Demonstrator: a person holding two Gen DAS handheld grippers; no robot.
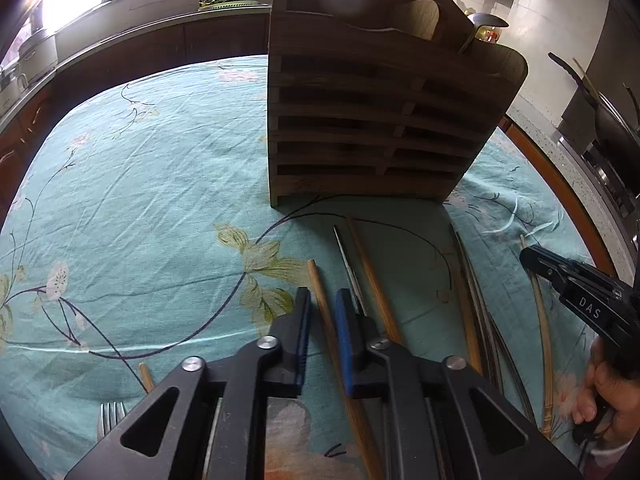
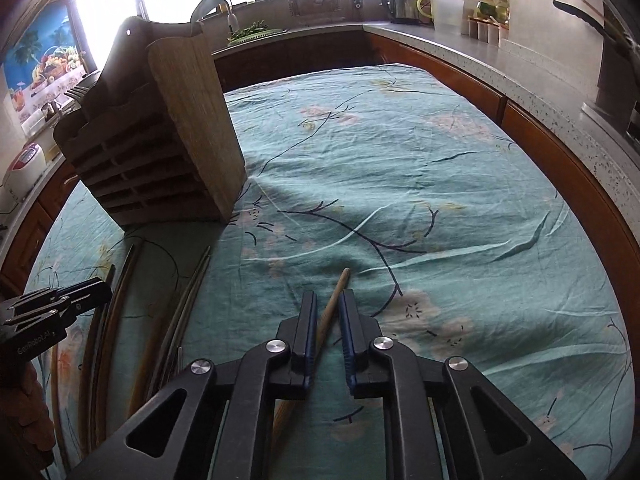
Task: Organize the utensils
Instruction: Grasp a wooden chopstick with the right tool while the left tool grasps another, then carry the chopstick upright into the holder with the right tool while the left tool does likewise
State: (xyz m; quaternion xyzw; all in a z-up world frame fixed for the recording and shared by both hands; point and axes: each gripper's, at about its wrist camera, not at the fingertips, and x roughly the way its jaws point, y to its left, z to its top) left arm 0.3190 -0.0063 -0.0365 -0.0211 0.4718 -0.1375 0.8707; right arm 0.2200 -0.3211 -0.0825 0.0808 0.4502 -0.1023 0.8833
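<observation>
Wooden chopsticks [image 1: 374,276] and metal ones [image 1: 478,304] lie on the teal floral tablecloth [image 1: 152,184] before the slotted wooden utensil holder [image 1: 372,120]. The left gripper [image 1: 322,312], fingers parted, straddles one wooden chopstick [image 1: 320,300]; the right gripper [image 2: 328,320], marked "DAS", likewise straddles another [image 2: 338,292], unclamped
</observation>
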